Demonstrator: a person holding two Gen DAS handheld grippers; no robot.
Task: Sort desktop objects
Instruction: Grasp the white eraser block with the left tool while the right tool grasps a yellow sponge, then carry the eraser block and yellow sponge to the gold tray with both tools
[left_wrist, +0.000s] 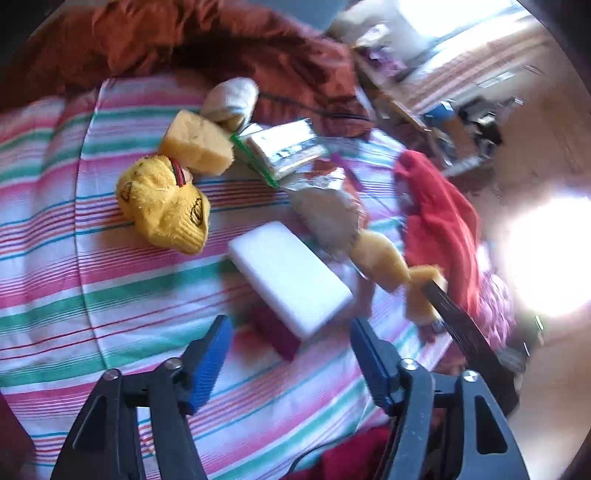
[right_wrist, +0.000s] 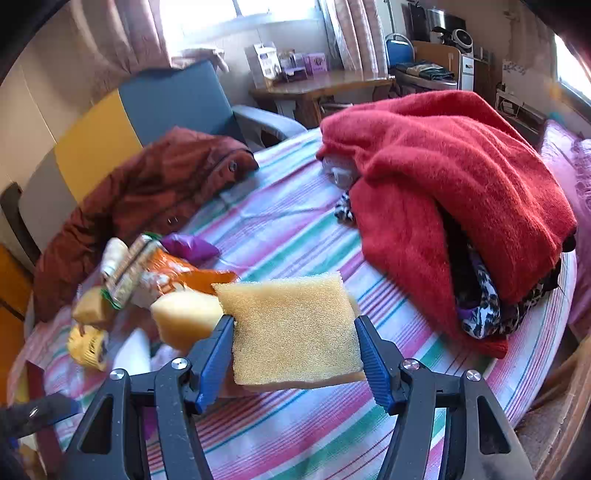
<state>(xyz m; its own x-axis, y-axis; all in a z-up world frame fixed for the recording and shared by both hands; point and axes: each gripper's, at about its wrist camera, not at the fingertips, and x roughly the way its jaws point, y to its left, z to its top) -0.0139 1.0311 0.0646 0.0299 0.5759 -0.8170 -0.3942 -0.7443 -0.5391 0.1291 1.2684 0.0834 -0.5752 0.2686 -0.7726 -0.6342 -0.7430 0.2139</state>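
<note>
Holding a yellow sponge by its two side edges, the right tongs carry it up above the striped tabletop. It looks soft and very light (squeeze too hard and it squashes). The left tongs are spread wide with nothing in them, near a white block

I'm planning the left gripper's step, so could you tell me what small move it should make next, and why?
Probably ease the left gripper forward to straddle the white block: its jaws are open and empty, and the block lies just ahead of them on the striped cloth, while the right gripper already clamps a yellow sponge.
</note>
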